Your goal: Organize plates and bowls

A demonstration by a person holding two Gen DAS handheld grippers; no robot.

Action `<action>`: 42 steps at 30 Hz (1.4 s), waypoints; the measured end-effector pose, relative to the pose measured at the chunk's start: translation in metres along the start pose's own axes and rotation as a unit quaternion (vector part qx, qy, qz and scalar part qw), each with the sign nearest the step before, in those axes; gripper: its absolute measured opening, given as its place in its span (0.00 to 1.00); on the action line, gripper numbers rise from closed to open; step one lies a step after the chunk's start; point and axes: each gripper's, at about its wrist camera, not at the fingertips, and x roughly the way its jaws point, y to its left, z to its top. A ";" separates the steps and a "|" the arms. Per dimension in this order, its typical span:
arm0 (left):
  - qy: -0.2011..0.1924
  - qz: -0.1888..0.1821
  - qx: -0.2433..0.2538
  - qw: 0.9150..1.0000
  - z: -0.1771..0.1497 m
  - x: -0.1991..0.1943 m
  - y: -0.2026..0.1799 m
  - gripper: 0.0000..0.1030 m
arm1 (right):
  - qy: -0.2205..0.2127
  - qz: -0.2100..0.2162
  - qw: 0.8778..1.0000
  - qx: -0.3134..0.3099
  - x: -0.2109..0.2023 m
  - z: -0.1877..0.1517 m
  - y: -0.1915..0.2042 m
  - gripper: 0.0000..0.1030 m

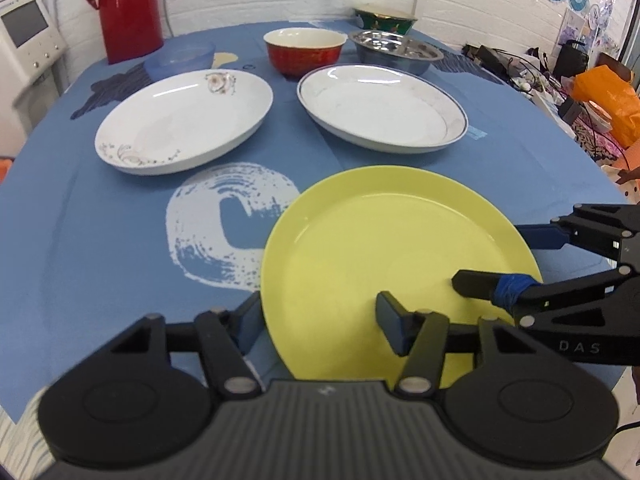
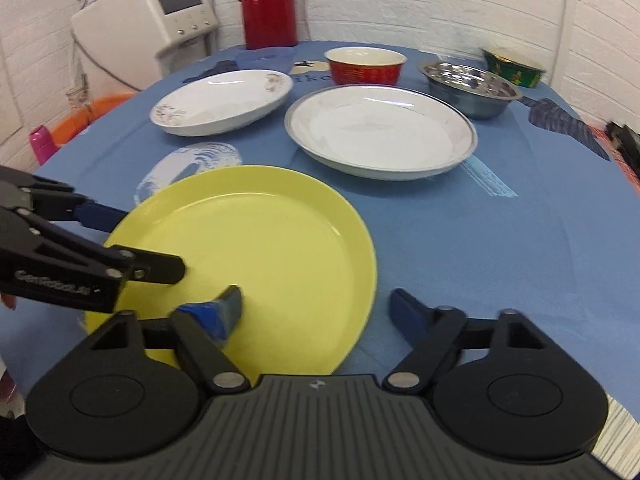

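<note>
Now I straddle the yellow plate's rim with both hand-held grippers, left and right, jaws half-wide, not yet clamped; next, pinch and lift.

Behind the white flowered plate, the blue translucent bowl shows only its rim; the orange tub is mostly hidden.

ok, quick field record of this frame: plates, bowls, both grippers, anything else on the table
surface: round table, blue cloth
near plate: yellow plate
far plates: floral white plate, blue-rimmed white plate
bowls: red bowl, steel bowl, green bowl, clear blue bowl
other: red thermos
left hand-held gripper: straddles yellow plate's near-left rim, not clamped
right hand-held gripper: straddles its near-right rim, not clamped
</note>
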 end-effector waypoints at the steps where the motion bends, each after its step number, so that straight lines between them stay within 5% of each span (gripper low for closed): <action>1: -0.001 0.001 -0.003 1.000 0.000 -0.001 0.001 0.51 | 0.002 -0.006 1.000 -0.009 -0.002 0.001 0.002 0.42; 5: 0.000 -0.006 -0.023 1.000 0.003 -0.002 0.005 0.29 | -0.002 -0.004 1.000 0.010 -0.005 -0.001 -0.003 0.34; 9: -0.006 -0.018 -0.050 0.999 0.004 -0.011 0.014 0.28 | -0.008 -0.017 1.000 0.008 -0.009 -0.001 0.004 0.33; 15: -0.042 0.028 -0.051 0.997 0.008 -0.042 0.034 0.28 | -0.049 -0.006 0.999 -0.003 -0.023 0.015 0.024 0.33; 24: -0.020 0.121 -0.112 0.986 -0.027 -0.061 0.124 0.28 | -0.046 0.091 0.994 -0.042 0.029 0.042 0.101 0.34; 37: -0.029 0.099 -0.139 0.985 -0.034 -0.044 0.159 0.29 | -0.026 0.095 0.993 -0.061 0.059 0.053 0.130 0.38; 38: -0.030 0.090 -0.136 0.986 -0.034 -0.042 0.159 0.31 | -0.024 0.097 0.993 -0.058 0.059 0.054 0.128 0.38; 41: -0.035 0.076 -0.137 0.987 -0.034 -0.040 0.158 0.69 | -0.023 0.106 0.994 -0.017 0.055 0.056 0.113 0.38; 42: -0.043 0.080 -0.138 0.986 -0.034 -0.043 0.158 0.69 | -0.028 0.101 0.994 0.001 0.051 0.056 0.106 0.38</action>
